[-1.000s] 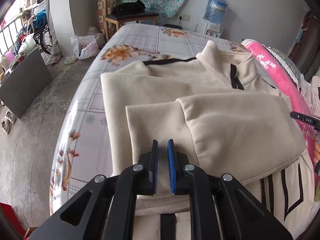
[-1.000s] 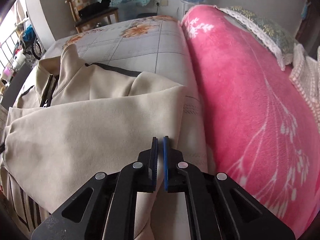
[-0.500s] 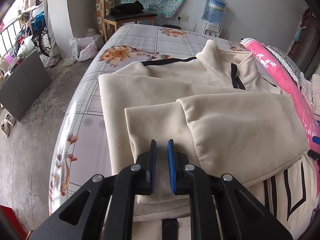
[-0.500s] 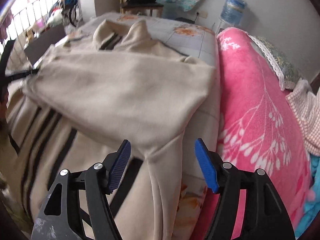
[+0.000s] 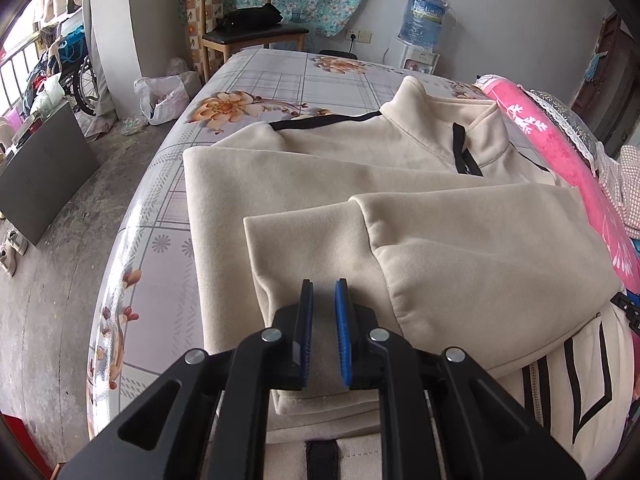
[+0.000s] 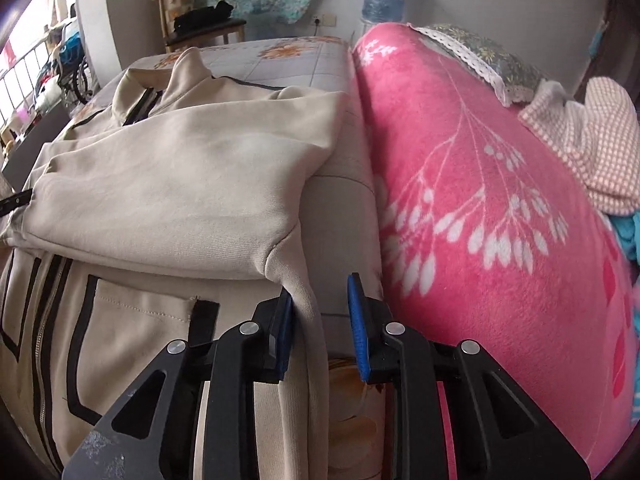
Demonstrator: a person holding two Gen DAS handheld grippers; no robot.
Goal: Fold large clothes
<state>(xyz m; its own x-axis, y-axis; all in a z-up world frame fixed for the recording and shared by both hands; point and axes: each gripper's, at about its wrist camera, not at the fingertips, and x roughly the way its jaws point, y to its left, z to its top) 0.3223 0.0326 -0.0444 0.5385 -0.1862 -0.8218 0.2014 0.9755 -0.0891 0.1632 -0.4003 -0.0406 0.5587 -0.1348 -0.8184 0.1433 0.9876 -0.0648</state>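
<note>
A large beige jacket (image 5: 360,168) with black trim lies on the bed, both sleeves folded across its chest; it also shows in the right wrist view (image 6: 180,184). My left gripper (image 5: 323,292) hovers over the left sleeve cuff (image 5: 304,240), jaws a narrow gap apart, holding nothing. My right gripper (image 6: 320,292) is open at the jacket's right side, with the hanging side edge of the jacket (image 6: 308,320) between its jaws, not clamped.
A pink blanket (image 6: 480,200) lies rolled along the bed's right side, close to my right gripper. The floral bedsheet (image 5: 280,80) extends beyond the collar. A wooden chair (image 5: 248,32) and a water dispenser (image 5: 424,24) stand at the far wall. Bare floor lies left of the bed.
My right gripper opened, let go of the sleeve, then dropped to the jacket's right side edge and narrowed its jaws. My left gripper stayed over the left cuff and opened slightly.
</note>
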